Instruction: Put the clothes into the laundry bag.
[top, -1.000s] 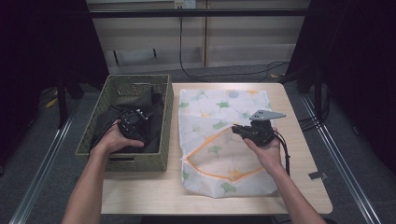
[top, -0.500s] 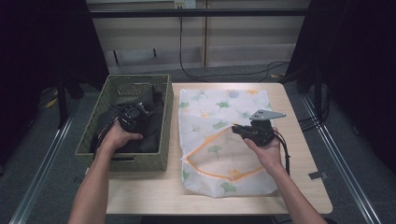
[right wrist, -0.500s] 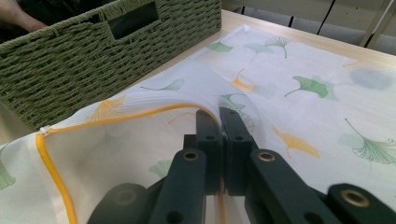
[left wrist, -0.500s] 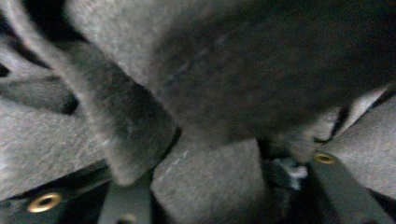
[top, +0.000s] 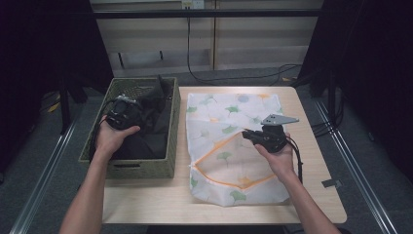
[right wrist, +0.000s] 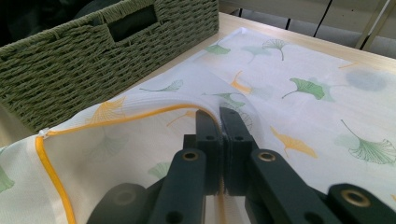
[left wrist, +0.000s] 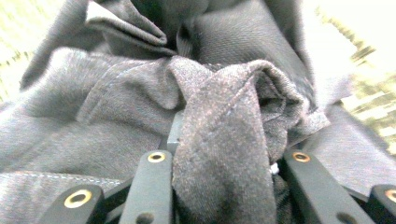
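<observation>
White mesh laundry bag (top: 234, 146) printed with ginkgo leaves lies flat on the pale wooden counter (top: 311, 204), its orange-trimmed mouth held up by the right gripper (right wrist: 219, 114), whose jaws are clamped on the hem. Left of it, in the woven green basket (top: 141, 168), the left gripper (left wrist: 224, 154) has just been closing its jaws on a fold of dark grey garment (left wrist: 140, 84) and has lifted since a second ago. Judging by this, the cloth is secured and ready to carry right, into the open bag.
</observation>
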A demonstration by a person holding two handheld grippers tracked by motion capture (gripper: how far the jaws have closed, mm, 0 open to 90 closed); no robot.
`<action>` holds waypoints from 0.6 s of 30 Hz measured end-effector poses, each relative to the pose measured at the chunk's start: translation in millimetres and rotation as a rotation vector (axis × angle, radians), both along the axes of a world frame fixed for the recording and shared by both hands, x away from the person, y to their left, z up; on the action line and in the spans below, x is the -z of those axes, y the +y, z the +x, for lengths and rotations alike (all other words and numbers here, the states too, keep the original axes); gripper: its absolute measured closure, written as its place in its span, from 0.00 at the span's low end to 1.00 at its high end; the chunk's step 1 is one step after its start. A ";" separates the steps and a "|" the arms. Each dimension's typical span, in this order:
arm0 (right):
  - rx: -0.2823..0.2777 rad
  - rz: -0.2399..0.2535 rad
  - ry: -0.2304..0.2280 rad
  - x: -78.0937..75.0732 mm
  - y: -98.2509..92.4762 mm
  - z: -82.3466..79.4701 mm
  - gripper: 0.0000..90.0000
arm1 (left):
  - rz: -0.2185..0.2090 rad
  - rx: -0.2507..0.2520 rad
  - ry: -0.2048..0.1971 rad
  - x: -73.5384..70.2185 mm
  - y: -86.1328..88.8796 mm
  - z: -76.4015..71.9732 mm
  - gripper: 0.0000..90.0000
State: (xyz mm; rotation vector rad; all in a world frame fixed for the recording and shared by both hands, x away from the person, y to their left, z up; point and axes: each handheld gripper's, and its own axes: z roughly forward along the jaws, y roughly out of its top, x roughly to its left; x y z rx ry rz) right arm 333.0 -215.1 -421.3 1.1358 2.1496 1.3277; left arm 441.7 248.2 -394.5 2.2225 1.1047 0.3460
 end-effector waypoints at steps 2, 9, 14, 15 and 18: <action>0.001 0.000 0.001 -0.1 0.0 0.0 0.98 | -0.031 -0.002 -0.033 -7.2 3.3 -6.4 0.75; 0.001 0.001 0.002 0.5 -0.4 1.6 0.97 | -0.062 0.117 -0.104 -24.8 -13.9 -29.7 0.74; 0.004 0.003 0.006 1.1 1.5 1.7 0.97 | 0.002 0.163 -0.089 -29.9 -32.4 -25.6 0.73; 0.001 0.003 0.004 0.8 1.6 1.3 0.97 | -0.001 0.165 -0.062 -25.9 -30.7 -22.5 0.72; -0.002 -0.001 -0.002 -0.6 0.5 -0.1 0.97 | 0.027 0.141 -0.024 -9.3 -22.7 -18.8 0.65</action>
